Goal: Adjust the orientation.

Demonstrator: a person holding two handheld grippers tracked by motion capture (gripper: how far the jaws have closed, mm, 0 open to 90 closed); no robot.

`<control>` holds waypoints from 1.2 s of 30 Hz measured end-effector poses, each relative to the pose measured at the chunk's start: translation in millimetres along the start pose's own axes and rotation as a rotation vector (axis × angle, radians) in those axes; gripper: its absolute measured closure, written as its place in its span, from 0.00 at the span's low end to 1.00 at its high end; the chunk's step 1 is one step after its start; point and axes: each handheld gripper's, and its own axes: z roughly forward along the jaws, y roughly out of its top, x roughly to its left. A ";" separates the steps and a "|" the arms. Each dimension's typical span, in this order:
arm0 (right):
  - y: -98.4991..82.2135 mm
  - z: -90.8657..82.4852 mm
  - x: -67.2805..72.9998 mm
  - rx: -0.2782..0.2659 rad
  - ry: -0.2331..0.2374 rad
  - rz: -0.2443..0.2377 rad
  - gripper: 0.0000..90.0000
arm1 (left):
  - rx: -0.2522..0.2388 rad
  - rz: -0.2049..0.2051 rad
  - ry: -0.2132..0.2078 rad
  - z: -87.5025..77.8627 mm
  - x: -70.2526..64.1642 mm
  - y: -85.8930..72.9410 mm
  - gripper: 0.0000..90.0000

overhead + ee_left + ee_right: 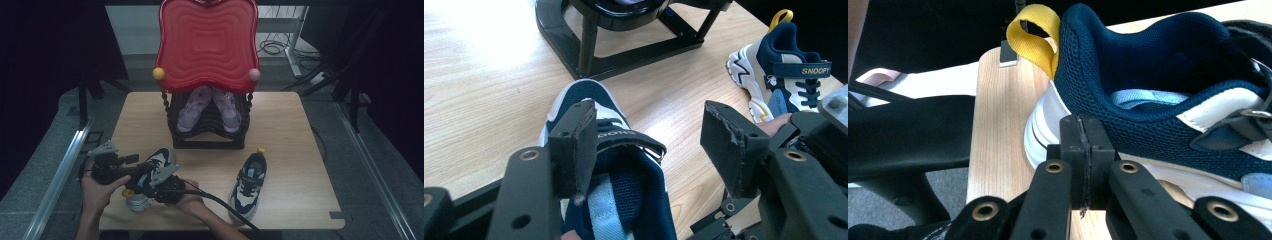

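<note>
A: Your right gripper (1082,165), jaws together?
B: Yes, pressed against the shoe's (1168,95) heel side.
A: Left gripper (649,150)?
B: Jaws apart, one inside that shoe's collar. Second shoe (781,70) lies beyond, rack (624,45) farther.

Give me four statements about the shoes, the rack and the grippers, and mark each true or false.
1. The right gripper has its jaws shut with nothing between them. True.
2. The left gripper is clamped shut. False: its jaws stand apart, one inside the near sneaker.
3. The second sneaker sits on the rack. False: it lies on the table.
4. A pink pair sits in the black rack. True.
</note>
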 end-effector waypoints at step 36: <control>-88.4 -179.3 6.8 -0.102 -0.276 0.119 1.00 | 0.037 0.002 0.011 9.5 -4.9 -4.7 0.44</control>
